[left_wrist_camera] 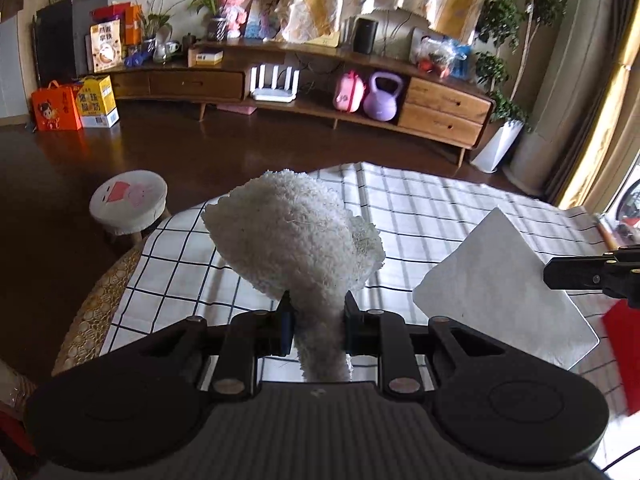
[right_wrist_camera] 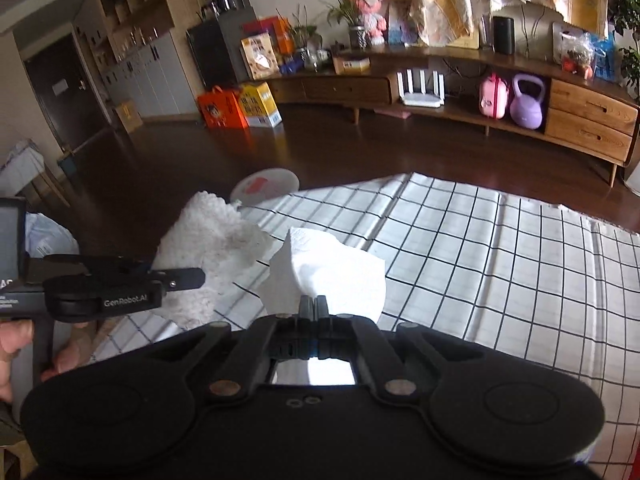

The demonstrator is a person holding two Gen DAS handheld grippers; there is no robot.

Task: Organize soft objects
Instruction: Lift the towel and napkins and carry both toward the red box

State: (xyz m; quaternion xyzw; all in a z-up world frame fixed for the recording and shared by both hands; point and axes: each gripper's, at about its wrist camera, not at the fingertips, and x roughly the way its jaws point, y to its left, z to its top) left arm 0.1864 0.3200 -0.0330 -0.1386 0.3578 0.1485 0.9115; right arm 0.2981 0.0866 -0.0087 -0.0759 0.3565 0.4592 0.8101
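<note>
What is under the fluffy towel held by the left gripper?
The towel hangs lifted in the left gripper; below it is the checked tablecloth. The patch directly beneath is covered by the towel and gripper, so anything there cannot be seen.

Both my cameras ride just behind their gripper fingers, tilted down across the white black-checked cloth-covered counter (left_wrist_camera: 440, 208) toward the long wooden media cabinet (left_wrist_camera: 312, 76) on the far wall. Each view catches the other gripper at its edge; both share the purple kettlebell (right_wrist_camera: 527, 106) and dark floor (right_wrist_camera: 320, 152).
</note>
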